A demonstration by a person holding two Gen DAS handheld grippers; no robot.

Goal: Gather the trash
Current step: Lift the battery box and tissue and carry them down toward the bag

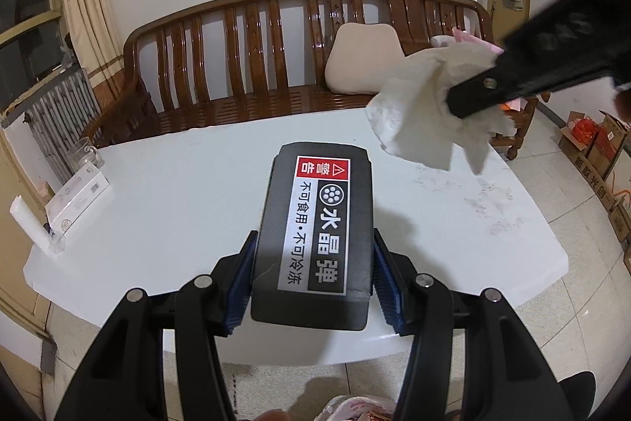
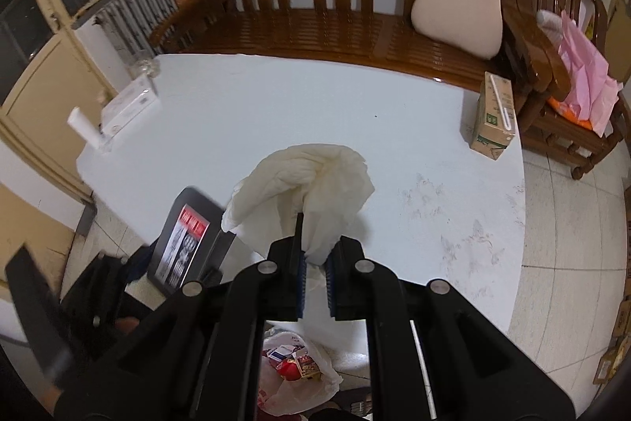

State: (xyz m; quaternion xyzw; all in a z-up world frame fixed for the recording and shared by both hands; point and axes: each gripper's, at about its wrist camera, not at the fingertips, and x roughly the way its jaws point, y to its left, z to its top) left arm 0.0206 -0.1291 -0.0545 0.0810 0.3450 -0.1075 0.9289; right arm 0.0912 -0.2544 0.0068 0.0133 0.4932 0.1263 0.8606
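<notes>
Below, trash bag point(image 2: 292, 381) with wrappers point(image 2: 299, 365)

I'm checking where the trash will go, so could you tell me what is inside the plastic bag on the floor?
The plastic bag shows small printed cartons and something red. The right gripper hides the rest.

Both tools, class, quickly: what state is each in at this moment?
Left tool: closed on the black box.
Right tool: closed on the white tissue.

1 black box point(image 1: 313, 235) | 1 tissue point(image 2: 311, 180) | 1 carton point(image 2: 495, 115) | perhaps 1 glass point(image 1: 84, 150)
</notes>
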